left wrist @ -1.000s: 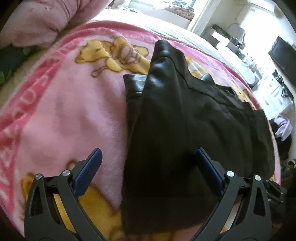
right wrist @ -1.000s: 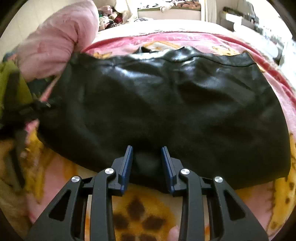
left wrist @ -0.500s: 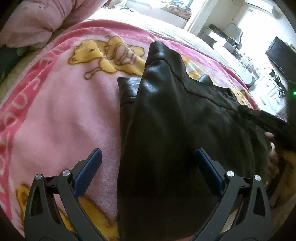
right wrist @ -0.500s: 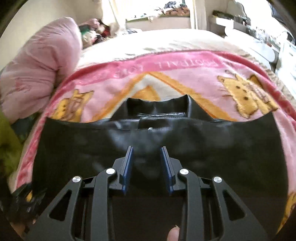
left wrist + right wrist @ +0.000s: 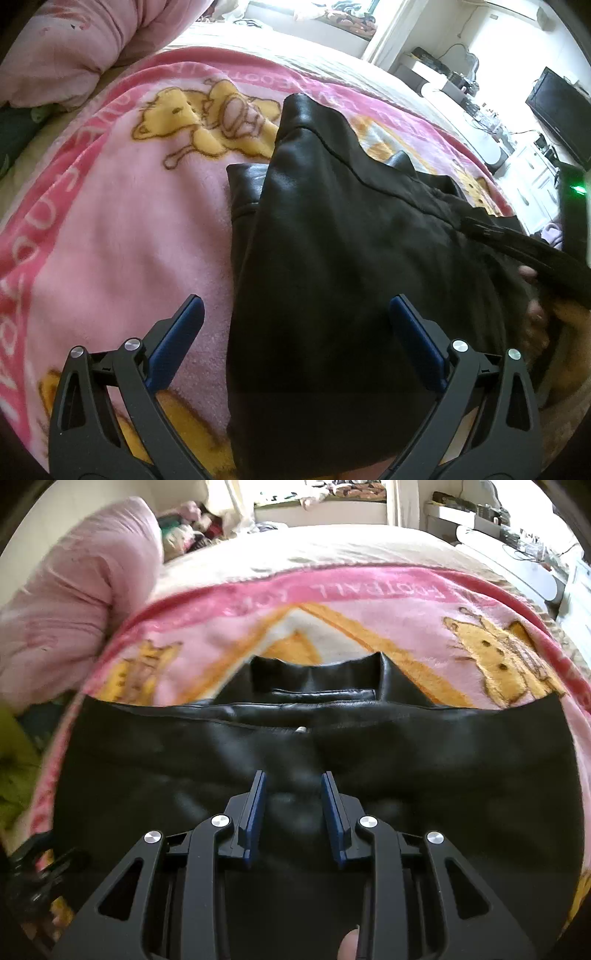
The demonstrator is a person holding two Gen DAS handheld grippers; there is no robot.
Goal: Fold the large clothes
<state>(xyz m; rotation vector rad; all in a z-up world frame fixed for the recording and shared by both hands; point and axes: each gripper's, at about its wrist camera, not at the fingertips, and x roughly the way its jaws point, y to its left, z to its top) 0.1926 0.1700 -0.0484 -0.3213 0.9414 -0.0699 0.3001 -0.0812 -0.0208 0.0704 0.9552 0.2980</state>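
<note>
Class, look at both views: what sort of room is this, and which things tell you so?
Most likely a bedroom: a black leather jacket lies on a pink cartoon blanket spread over a bed, a pink duvet bunched alongside.

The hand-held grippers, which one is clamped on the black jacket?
The right hand-held gripper: its fingers pinch a fold of the black leather jacket. The left hand-held gripper is wide open above it.

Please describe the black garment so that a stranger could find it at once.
On the bed lies a pink blanket printed with yellow cartoon animals. The black leather jacket lies folded on it, the only dark, shiny thing there, its collar pointing away.
</note>
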